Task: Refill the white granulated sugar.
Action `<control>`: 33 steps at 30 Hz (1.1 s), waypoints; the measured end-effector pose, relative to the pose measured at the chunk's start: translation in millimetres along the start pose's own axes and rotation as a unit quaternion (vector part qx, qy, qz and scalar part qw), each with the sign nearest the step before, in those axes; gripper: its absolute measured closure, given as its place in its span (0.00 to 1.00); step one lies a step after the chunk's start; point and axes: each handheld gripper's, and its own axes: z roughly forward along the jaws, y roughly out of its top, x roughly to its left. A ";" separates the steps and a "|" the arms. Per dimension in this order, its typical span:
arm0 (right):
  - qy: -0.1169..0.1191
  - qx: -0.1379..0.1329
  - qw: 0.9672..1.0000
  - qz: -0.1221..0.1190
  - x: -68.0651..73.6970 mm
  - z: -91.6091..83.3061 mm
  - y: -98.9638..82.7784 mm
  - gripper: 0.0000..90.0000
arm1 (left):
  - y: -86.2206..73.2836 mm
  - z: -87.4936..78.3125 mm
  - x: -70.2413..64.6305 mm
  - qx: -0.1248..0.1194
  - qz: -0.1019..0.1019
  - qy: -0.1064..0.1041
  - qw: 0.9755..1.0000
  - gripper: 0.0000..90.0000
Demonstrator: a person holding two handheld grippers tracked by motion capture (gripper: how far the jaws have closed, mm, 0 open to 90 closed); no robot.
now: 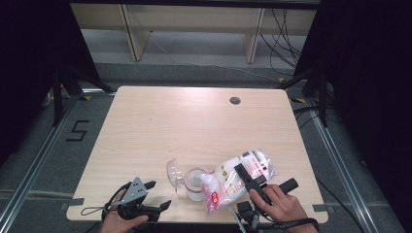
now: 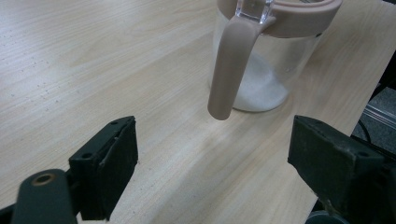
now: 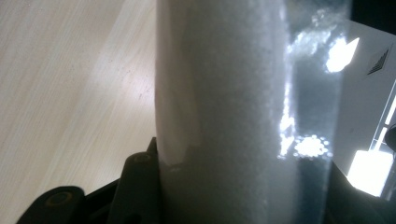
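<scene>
Right, eyes on the bag (image 1: 239, 178) at the near right of the table (image 1: 194, 116); it is a clear plastic pouch packed with fine white grains, red and white print on its face, lying slanted with its lower end tipped towards the jar (image 1: 193, 183); the right gripper (image 1: 248, 180) has it pinched across the middle, the jaws squeezing the plump body, and the person's right hand (image 1: 279, 203) wraps the handle just behind; in the right gripper view the bag (image 3: 233, 112) rises as a fat white column between the jaws, its film catching bright glints along one side, a fold of plastic puckered where a pad bites in.

Now the jar; clear glass, a shallow layer of white grains at the bottom, a dusty-pink rim and a long pink handle (image 2: 229, 65) hanging down its side; its clear lid (image 1: 174, 172) stands flipped open at the left of the mouth; it sits near the front edge, just beside the bag's lower end.

Over at the left, the left gripper (image 1: 158, 195) rests low by the table's near edge, jaws spread wide with bare wood between them, aimed at the jar and apart from it.
</scene>
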 end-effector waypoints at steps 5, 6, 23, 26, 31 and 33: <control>0.005 -0.003 1.000 -0.002 0.6 1.1 -0.2 0.68 | 0.1 -0.1 0.4 0.001 0.001 0.000 1.000 0.17; 0.006 0.001 1.000 -0.003 0.2 0.2 0.1 0.68 | 0.0 -0.1 0.1 0.000 0.000 0.000 1.000 0.17; -0.001 -0.004 1.000 -0.009 1.2 1.2 -0.5 0.68 | 0.0 0.0 -0.1 0.000 0.000 -0.001 1.000 0.17; -0.002 -0.004 1.000 -0.012 1.5 0.8 -0.2 0.68 | 0.0 0.1 -0.1 0.000 0.000 -0.001 1.000 0.17; -0.004 -0.002 1.000 -0.013 1.3 0.4 0.1 0.68 | 0.0 0.0 0.0 0.000 0.000 -0.001 1.000 0.17; -0.003 -0.002 1.000 -0.013 1.3 0.4 0.1 0.68 | 0.0 -0.2 0.2 0.002 0.002 0.001 1.000 0.17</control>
